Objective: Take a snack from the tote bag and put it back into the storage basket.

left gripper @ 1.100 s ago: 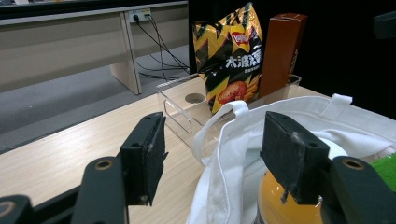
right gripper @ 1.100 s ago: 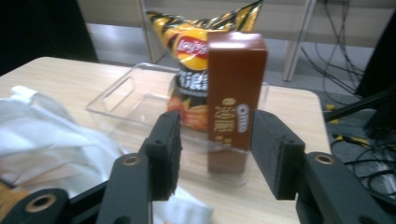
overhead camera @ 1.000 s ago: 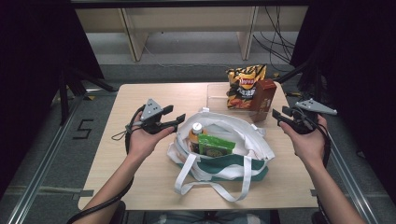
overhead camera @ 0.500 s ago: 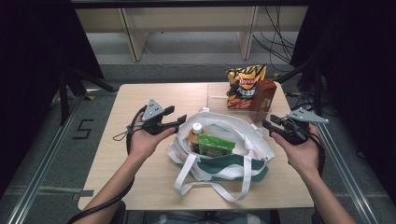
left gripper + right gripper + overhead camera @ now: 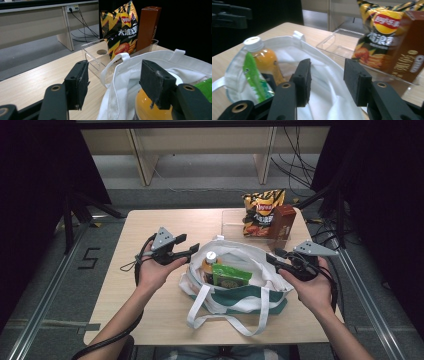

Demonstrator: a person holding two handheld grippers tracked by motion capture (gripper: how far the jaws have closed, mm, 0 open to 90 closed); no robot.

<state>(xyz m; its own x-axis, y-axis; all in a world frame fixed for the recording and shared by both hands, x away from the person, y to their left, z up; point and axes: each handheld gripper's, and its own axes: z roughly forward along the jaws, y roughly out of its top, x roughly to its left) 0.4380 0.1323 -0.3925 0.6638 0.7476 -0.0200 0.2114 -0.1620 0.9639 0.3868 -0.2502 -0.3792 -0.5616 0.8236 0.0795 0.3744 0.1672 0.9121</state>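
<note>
Flanking the white tote bag (image 5: 235,280) at centre frame, left claw (image 5: 192,251) and right claw (image 5: 272,259) gape, released, holding nothing; the right's jaws just widened. Right gripper view reveals the orange bottle (image 5: 263,60) inside.

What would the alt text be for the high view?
A person holds a gripper in each hand, the left gripper and right gripper, at either rim of an open white tote bag on a wooden table. A juice bottle and green packet sit inside.
</note>
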